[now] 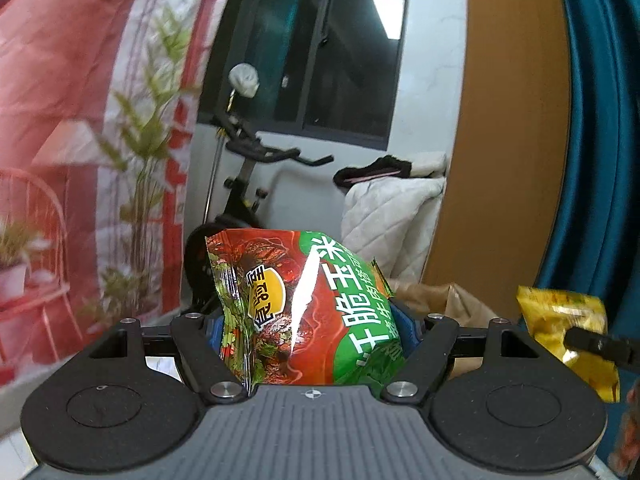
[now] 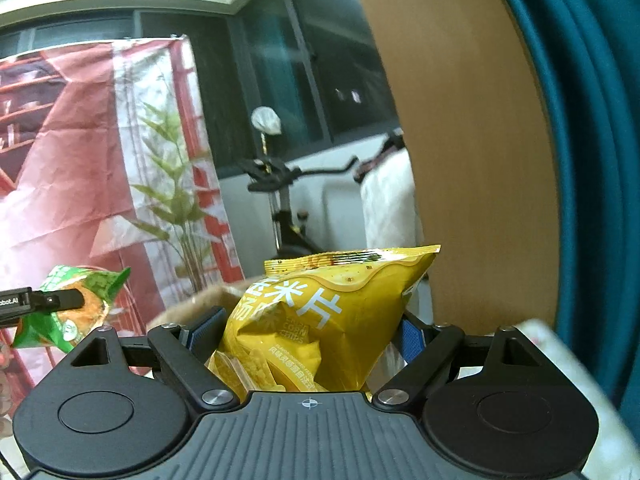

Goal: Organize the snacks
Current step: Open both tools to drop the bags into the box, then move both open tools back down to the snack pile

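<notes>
A brown paper bag (image 1: 452, 304), contents hidden, sits just beyond both tongs: the left gripper (image 1: 312, 320) clenches a red-green snack bag (image 1: 304, 308), the right gripper (image 2: 308, 332) a yellow bag (image 2: 320, 320) reading "CORN CHIPS".

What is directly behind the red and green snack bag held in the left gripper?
Behind the red and green snack bag stands a black exercise bike, with a white quilted blanket and a brown paper bag to its right. The bag hides the bike's lower frame and the floor.
</notes>
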